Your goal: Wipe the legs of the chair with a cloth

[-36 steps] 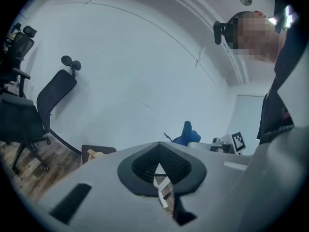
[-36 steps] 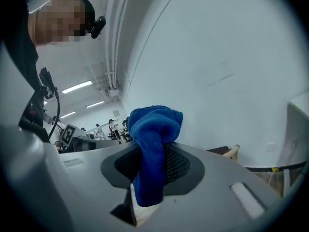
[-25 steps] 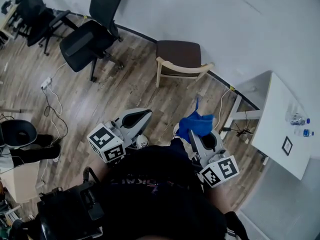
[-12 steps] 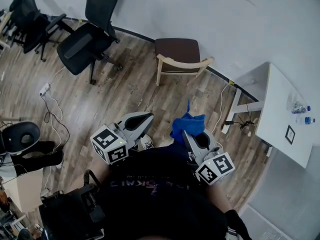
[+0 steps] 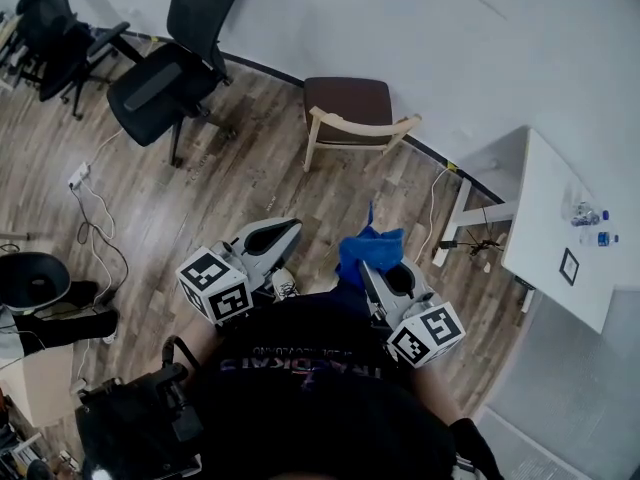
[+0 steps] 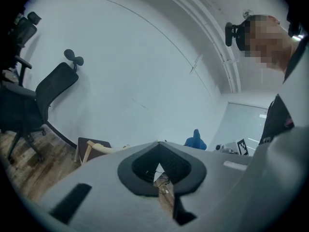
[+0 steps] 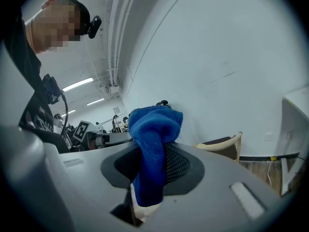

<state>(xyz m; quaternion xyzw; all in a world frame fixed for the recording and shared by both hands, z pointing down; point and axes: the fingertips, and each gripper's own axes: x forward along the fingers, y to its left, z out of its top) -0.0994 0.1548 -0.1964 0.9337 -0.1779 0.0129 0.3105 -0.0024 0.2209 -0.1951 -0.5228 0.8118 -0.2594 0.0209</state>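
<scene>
In the head view, the right tongs grip the blue cloth, well short of the wooden chair, probably ready for wiping its legs. The chair stands on plank floor against a white wall.

In the left gripper view, the left tongs are narrow and empty, probably spare.

In the right gripper view, the cloth bunches above the jaws, with the chair beyond.
</scene>
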